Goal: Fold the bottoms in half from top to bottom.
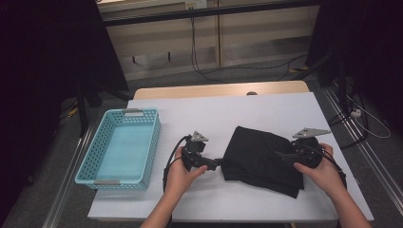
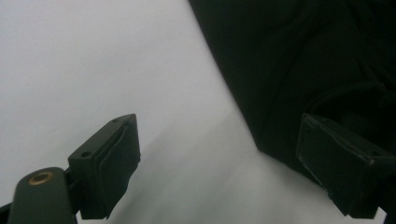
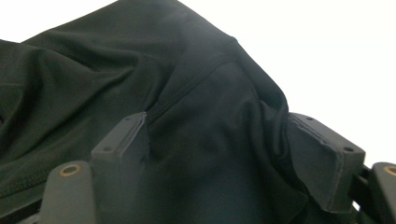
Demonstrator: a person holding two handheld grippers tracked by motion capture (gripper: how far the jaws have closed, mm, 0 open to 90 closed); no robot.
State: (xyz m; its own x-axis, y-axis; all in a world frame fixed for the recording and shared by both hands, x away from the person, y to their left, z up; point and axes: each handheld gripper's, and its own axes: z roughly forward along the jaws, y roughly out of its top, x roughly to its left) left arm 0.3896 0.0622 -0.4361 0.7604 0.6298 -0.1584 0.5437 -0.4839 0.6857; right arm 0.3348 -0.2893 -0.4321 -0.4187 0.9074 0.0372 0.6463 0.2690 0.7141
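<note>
A black folded garment (image 1: pixel 259 147) lies on the white table (image 1: pixel 214 114), right of centre. My left gripper (image 1: pixel 217 164) is at the garment's left edge, low over the table. In the left gripper view its jaws (image 2: pixel 217 123) stand wide apart, bare table between them and the garment's edge (image 2: pixel 289 70) by the right jaw. My right gripper (image 1: pixel 281 155) rests on the garment's right side. In the right gripper view its jaws (image 3: pixel 217 126) are open, with a raised fold of the black fabric (image 3: pixel 205 93) between them and not pinched.
A light blue perforated basket (image 1: pixel 90 152) stands with nothing in it at the table's left side. Beyond the table's far wooden edge (image 1: pixel 218 89) there are cables on the floor and dark stands on both sides.
</note>
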